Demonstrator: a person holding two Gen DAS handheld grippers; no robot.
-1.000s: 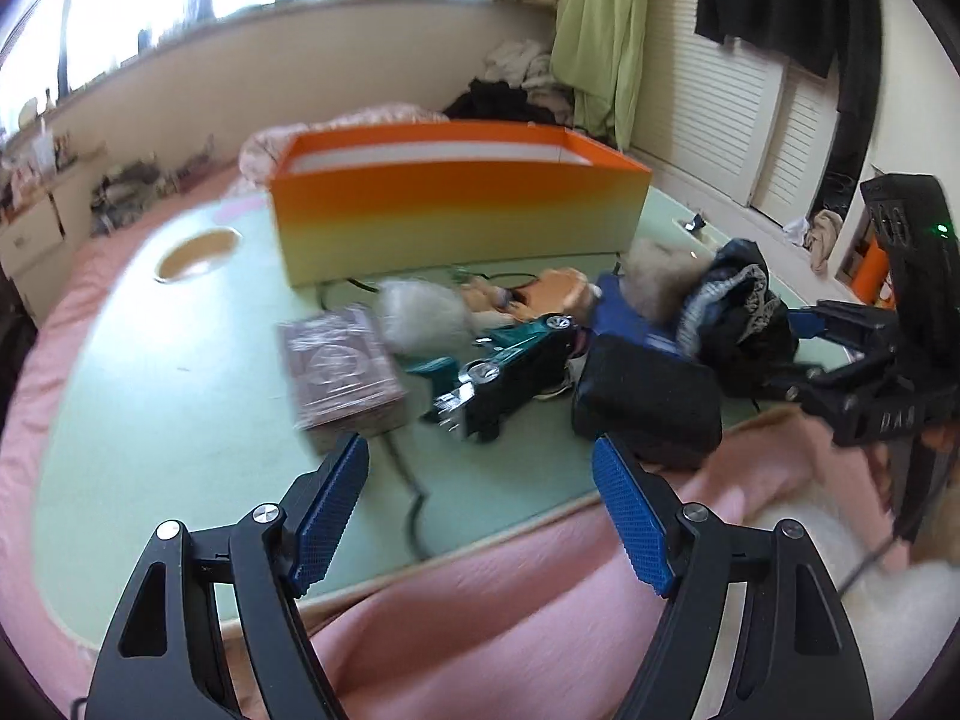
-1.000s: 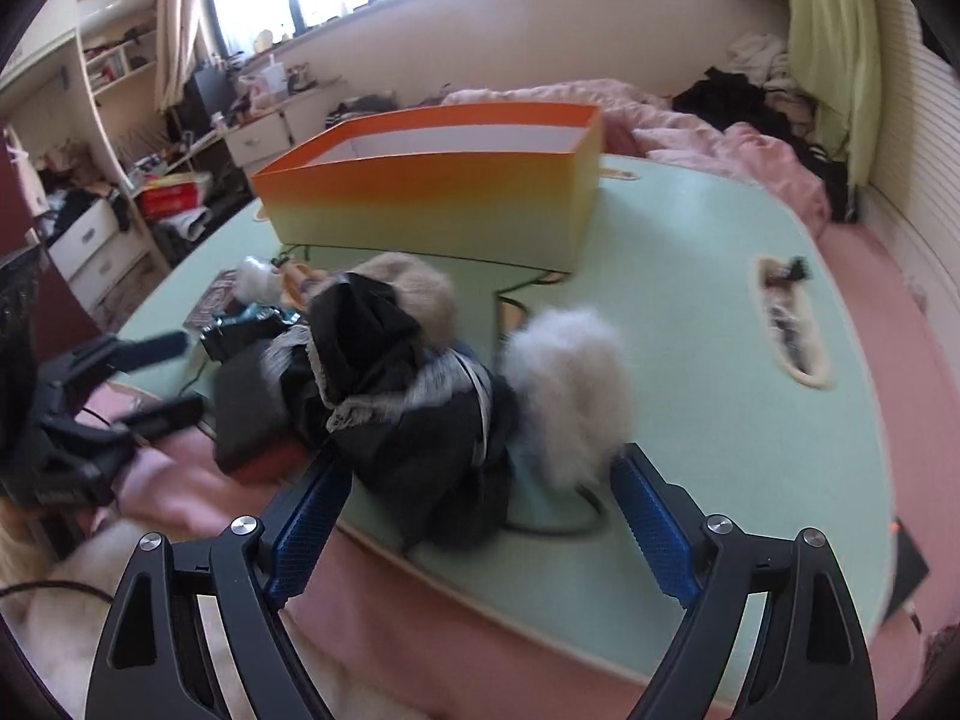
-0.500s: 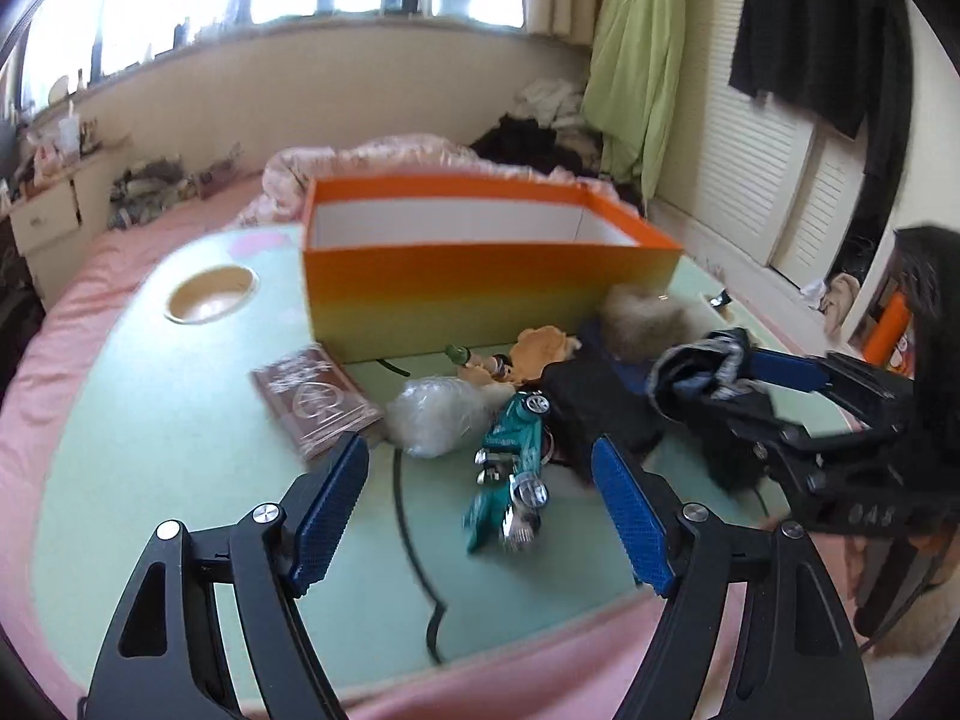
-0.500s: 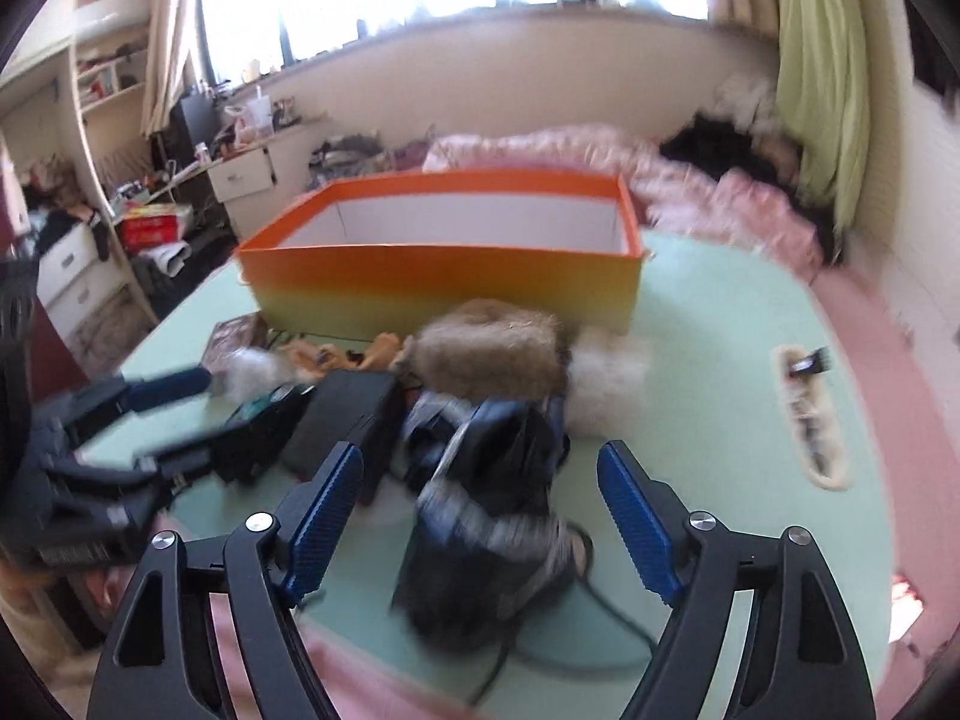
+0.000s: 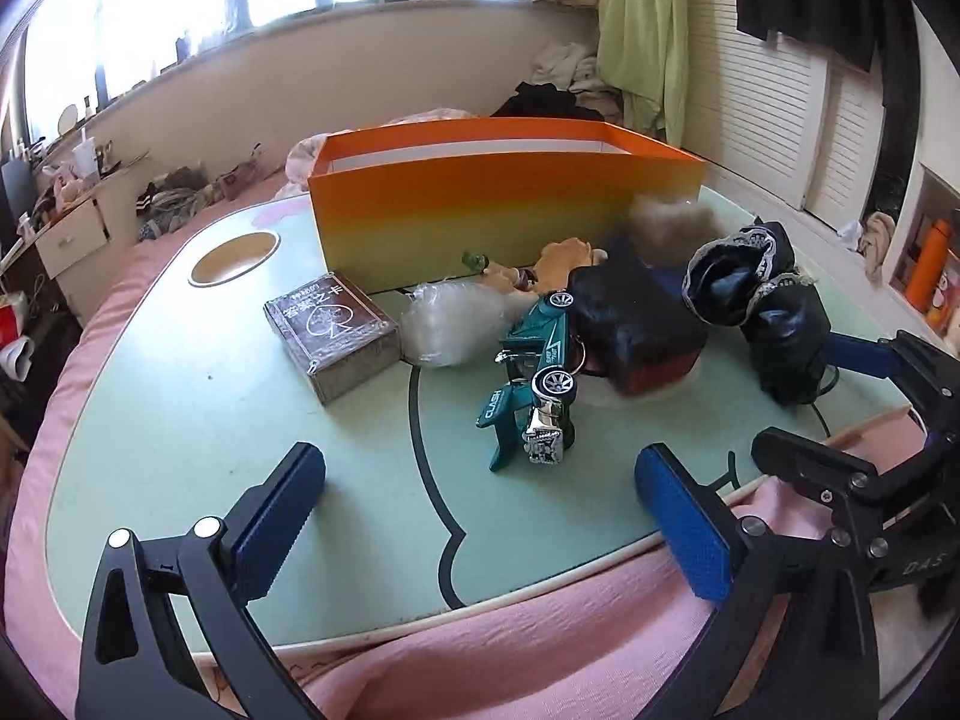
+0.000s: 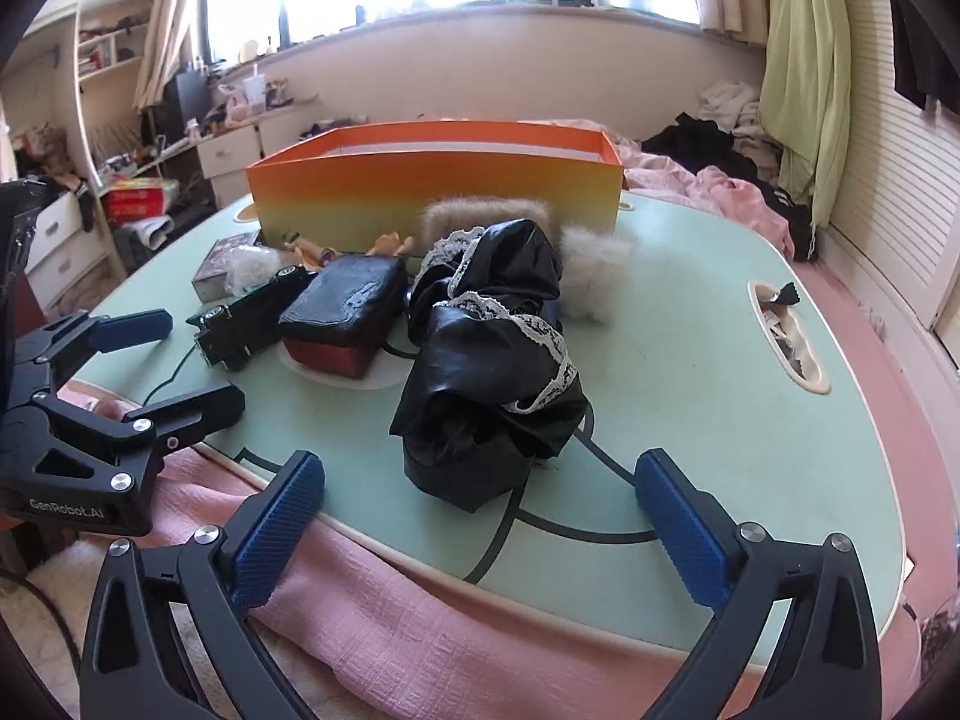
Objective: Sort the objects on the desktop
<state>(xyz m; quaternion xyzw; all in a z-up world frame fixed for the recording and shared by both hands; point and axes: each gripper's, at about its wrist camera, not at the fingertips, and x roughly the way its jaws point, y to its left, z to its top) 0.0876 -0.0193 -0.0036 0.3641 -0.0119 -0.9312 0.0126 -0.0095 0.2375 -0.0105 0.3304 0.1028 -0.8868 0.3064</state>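
Two tools held over a cluttered green tabletop

The left tool (image 5: 474, 510) and right tool (image 6: 480, 510) are opening, nothing between their pads. The toy car (image 5: 534, 372), card box (image 5: 333, 327) and black cloth (image 6: 492, 360) are seen lying before the orange box (image 5: 510, 204).

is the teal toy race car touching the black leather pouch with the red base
Touching. The left wrist view shows the teal toy race car leaning against the side of the black leather pouch, its wheels pressed to it with no table visible between them.

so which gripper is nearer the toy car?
Left. The left gripper is just short of the toy car; the right gripper faces the black cloth, car off to its left.
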